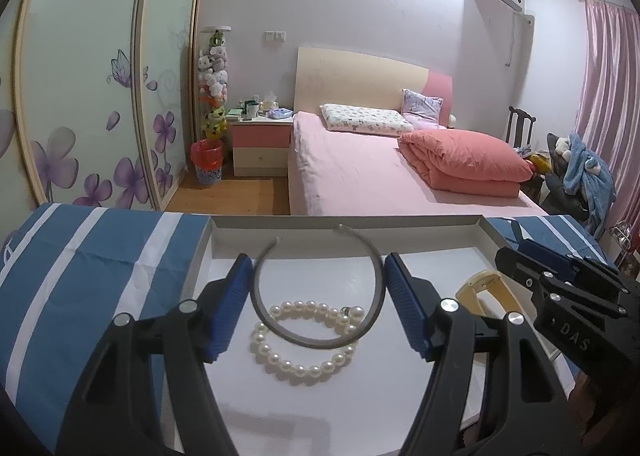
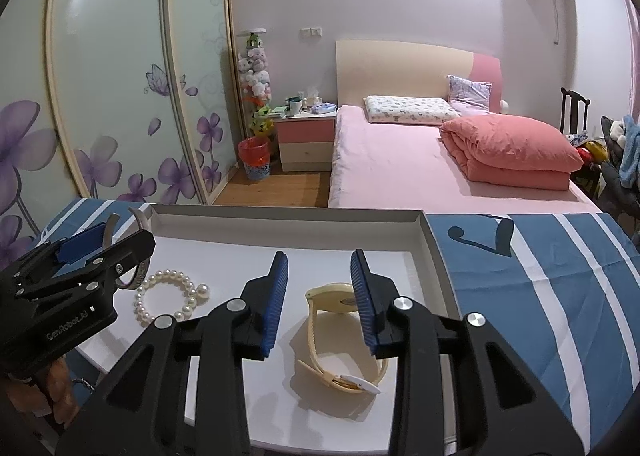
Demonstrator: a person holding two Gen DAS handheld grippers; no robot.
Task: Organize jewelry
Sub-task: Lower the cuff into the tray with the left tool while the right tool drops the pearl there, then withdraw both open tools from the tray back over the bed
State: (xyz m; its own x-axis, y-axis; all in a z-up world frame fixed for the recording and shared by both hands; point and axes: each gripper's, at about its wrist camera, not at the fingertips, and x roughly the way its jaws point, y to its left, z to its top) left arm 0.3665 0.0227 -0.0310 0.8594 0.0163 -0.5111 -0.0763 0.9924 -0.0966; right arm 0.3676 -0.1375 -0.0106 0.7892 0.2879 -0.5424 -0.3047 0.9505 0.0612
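we have the jewelry in a shallow white box lid (image 2: 434, 240) that stands on a blue striped cloth (image 2: 560, 296), so the small pieces cannot roll away.

our left gripper (image 1: 319, 296) is spread wide around a grey open bangle (image 1: 376, 280). the bangle sits between the two blue pads; from this view we cannot tell if the pads press on it or only stand beside it. the lower part of the bangle lies over a pearl bracelet (image 1: 304, 366), which lies flat on the box floor.

our right gripper (image 2: 319, 296) is partly spread. the cream watch (image 2: 334, 298) lies between its pads, with a gap on the left side; on the right the pad seems very near to the watch face. we think the watch is now lying free in the right part of the box, well apart from the pearls.
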